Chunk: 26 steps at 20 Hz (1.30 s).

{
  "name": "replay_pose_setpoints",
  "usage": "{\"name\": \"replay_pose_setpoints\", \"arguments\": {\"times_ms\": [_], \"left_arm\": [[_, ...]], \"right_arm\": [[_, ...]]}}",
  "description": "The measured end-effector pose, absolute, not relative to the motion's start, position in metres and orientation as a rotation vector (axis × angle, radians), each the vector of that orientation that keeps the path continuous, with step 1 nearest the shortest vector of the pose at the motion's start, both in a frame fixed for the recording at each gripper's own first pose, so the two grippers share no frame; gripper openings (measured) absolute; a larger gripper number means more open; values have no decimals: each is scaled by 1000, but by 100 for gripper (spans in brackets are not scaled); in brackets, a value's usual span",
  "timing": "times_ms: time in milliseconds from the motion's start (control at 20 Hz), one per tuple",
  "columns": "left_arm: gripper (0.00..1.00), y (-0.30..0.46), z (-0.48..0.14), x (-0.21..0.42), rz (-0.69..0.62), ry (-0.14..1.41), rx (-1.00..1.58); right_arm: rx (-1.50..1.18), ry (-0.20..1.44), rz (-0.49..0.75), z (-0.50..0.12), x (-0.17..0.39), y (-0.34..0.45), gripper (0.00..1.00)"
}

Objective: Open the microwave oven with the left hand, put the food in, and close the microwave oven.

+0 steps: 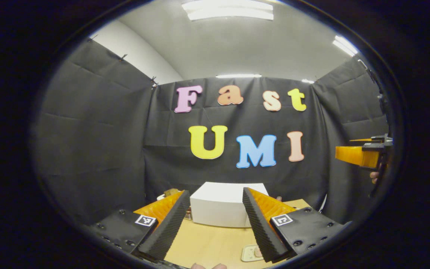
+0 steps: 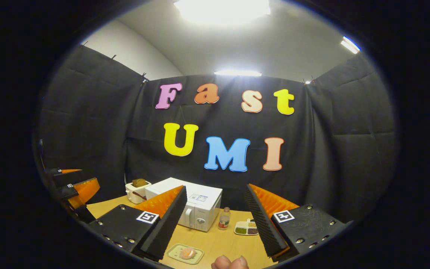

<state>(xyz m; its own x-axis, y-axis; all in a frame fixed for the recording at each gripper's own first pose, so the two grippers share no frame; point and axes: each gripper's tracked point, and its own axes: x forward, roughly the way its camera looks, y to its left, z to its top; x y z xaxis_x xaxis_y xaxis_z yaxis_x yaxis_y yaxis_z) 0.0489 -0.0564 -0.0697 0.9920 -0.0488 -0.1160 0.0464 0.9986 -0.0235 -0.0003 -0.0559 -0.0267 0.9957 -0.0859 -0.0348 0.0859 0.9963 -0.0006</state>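
Hovering spread and empty, the left gripper (image 1: 215,220) faces one closed microwave (image 1: 224,204) far on the bench (image 1: 207,243); the right gripper (image 2: 215,220), also spread, hangs above one food tray (image 2: 185,254). One bottle (image 2: 224,218), perhaps sauce, stands near the door and could topple as it swings.

microwave (image 1: 222,209) front hidden, tray (image 1: 251,253) partly covered
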Motion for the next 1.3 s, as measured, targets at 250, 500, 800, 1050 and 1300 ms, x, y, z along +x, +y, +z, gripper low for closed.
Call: {"name": "replay_pose_setpoints", "arguments": {"times_ms": [250, 500, 800, 1050, 1300], "left_arm": [[94, -109, -122, 87, -91, 176, 14], [95, -137, -177, 151, -167, 188, 42], [94, -159, -279, 234, -266, 245, 59], [95, -187, -358, 279, -331, 323, 49], [96, -207, -421, 314, -329, 407, 30]], "right_arm": [[28, 37, -99, -43, 3, -87, 95], [76, 89, -160, -66, 33, -100, 96], [91, 183, -311, -97, 66, -107, 96], [50, 245, -417, -112, 72, -118, 96], [28, 315, -515, -132, 74, -132, 96]]}}
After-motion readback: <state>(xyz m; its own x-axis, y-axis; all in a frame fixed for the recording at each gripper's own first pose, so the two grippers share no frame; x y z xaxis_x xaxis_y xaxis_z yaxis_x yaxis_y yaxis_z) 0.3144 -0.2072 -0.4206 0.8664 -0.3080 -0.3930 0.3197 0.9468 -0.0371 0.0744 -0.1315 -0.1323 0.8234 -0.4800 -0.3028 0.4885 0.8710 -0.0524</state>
